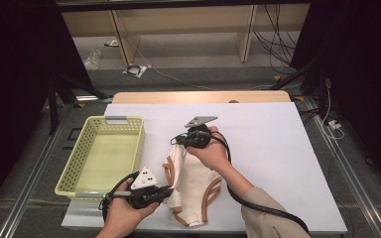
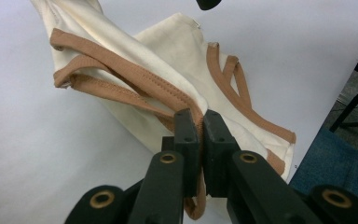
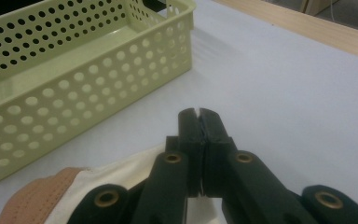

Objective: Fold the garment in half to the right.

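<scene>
- While I look down from the high view, I take the yellow-green basket as my landmark; it sits on the left part of the white table cover, its inside bare.
- Just right of the basket's near corner I see my left gripper, its jaws pressed together on the cream garment; in the left gripper view the jaws pinch a tan-trimmed edge of the cloth, which spreads away beyond the jaw tips.
- The garment lies right of the basket, close to it but apart from it, partly lifted and bunched between my two grippers, its lower part resting on the cover.
- Farther right of the basket, level with its far half, my right gripper holds the garment's upper end, jaws clamped; in the right gripper view a sliver of cream cloth shows between the closed tips, and the basket's perforated wall stands just beyond them to the left.
</scene>
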Demonstrator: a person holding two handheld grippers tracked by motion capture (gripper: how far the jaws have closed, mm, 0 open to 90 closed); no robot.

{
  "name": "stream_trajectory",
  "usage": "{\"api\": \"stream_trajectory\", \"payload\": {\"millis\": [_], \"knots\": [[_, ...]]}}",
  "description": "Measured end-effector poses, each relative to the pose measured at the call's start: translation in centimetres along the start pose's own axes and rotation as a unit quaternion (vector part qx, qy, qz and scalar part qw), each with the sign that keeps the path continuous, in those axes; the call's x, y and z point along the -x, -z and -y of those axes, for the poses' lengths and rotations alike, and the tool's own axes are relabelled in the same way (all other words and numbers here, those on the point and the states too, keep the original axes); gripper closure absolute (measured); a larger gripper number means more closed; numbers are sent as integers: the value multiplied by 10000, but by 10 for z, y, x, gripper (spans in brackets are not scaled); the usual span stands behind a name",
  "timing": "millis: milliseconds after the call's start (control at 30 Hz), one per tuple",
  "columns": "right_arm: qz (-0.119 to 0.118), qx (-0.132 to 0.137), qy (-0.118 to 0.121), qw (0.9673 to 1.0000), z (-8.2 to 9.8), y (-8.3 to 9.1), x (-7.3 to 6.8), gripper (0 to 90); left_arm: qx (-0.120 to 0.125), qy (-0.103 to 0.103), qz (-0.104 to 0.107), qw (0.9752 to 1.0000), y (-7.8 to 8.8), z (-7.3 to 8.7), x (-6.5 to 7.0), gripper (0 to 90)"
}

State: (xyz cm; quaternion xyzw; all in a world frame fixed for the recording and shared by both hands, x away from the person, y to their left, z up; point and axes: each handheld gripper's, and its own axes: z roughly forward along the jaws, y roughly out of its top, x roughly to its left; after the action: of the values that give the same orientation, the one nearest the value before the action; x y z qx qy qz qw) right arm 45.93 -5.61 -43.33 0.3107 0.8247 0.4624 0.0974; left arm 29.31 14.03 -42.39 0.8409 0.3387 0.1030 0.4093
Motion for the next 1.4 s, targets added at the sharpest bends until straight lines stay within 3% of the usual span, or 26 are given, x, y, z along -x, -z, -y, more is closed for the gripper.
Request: {"api": "stream_trajectory", "payload": {"millis": [1400], "knots": [[53, -31, -64, 10000, 7, 3, 4, 894, -106, -47, 94, 9999, -5, -8, 3, 853]]}}
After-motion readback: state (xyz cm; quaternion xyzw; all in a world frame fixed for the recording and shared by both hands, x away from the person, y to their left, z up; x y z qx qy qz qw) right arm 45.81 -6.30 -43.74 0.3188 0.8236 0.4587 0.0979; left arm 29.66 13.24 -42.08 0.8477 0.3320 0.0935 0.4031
